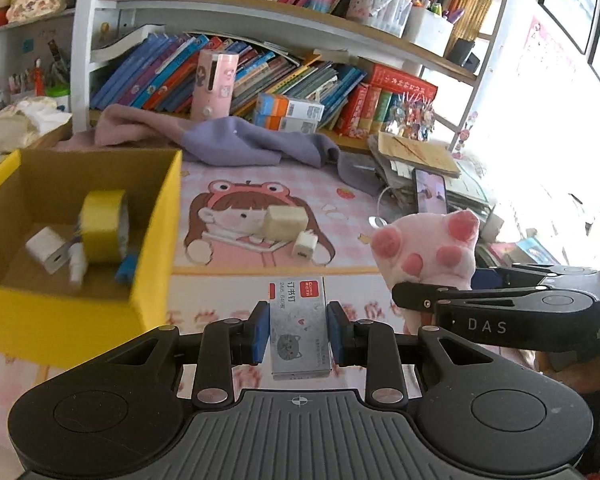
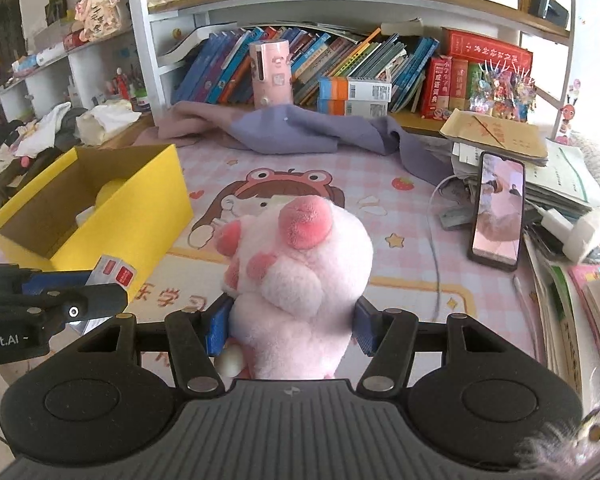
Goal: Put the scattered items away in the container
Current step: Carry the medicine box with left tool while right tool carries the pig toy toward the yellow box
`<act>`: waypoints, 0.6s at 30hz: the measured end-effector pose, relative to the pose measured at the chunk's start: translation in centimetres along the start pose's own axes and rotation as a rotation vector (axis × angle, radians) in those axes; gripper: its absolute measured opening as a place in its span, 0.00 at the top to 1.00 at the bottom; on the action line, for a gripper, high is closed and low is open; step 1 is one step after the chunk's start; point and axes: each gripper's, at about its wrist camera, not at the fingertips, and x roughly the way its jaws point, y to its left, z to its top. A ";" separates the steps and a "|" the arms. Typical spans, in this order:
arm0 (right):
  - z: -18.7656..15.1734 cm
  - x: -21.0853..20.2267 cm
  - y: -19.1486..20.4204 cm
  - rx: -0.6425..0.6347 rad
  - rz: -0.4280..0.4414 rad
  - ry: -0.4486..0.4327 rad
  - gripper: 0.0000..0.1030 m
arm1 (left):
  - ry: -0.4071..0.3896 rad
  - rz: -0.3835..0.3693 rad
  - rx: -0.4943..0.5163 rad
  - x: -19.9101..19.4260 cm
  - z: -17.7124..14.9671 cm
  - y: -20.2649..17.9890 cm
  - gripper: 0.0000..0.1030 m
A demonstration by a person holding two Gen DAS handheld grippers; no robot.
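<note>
My left gripper (image 1: 299, 332) is shut on a silver staple box (image 1: 298, 326) and holds it above the mat, right of the yellow cardboard box (image 1: 156, 240). The box holds a yellow tape roll (image 1: 102, 226), a white charger (image 1: 48, 254) and small items. My right gripper (image 2: 292, 326) is shut on a pink plush paw (image 2: 300, 272), also in the left wrist view (image 1: 428, 244). A cream block (image 1: 285, 221) and a small white plug (image 1: 305, 245) lie on the mat. The yellow box (image 2: 140, 204) is left of the plush in the right wrist view.
A purple cloth (image 2: 300, 128) lies at the back under a bookshelf (image 2: 340, 64). A phone (image 2: 498, 210) leans on stacked papers (image 2: 540, 168) at the right, with a white cable (image 2: 436, 256). A pink cylinder (image 2: 271, 74) stands by the books.
</note>
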 end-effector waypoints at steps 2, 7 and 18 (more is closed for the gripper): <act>-0.7 -0.6 1.3 -0.008 -0.009 0.011 0.44 | -0.006 0.001 -0.002 -1.3 -0.8 0.6 0.72; -2.7 -2.6 4.7 -0.045 -0.019 0.007 0.44 | -0.020 0.018 0.010 -4.2 -2.7 1.8 0.72; -6.9 -6.0 10.6 -0.041 -0.008 0.010 0.44 | -0.023 0.028 0.041 -9.7 -6.3 4.0 0.72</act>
